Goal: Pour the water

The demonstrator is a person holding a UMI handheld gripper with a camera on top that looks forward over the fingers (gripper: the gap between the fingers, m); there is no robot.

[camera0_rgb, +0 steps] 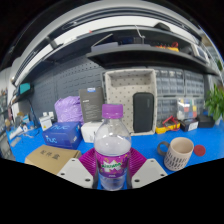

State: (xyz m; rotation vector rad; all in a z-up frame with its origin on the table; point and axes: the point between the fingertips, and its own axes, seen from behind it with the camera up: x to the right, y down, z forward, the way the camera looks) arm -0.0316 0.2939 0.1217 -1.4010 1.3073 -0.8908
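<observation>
— Bottle [113, 150] first: clear plastic, purple cap and label, standing upright between the two fingers of the gripper [112, 170]. Both pink pads [89, 160] look pressed against its sides, so I'd call it clamped.

— Cap on or off?

— On, as far as I can see. The purple top sits square on the neck. So nothing has been poured. My reading is that the grasp is done and everything else is left: carry it over, get the cap off somehow, tip it.

— Tip it into what?

— Most likely the mug [179, 153], white with lettering, handle turned away from the bottle. It stands on the blue table [150, 146] off to the right of the fingers, near but apart from the bottle. I can't tell whether there's anything in it.

— Anything in the way?

— Between bottle and mug, bare table. The clutter is on the other side: a cardboard box [52, 158] just left of the fingers, a blue box [63, 134] behind it, a purple bag [69, 108] further back. Straight beyond the bottle there's a pegboard panel [127, 98] with a dark upright thing [144, 112] in front. A green plant [215, 102] stands well past the mug.

— So the risk?

— The closed cap, I'd say, and the mug being light enough to knock.
</observation>
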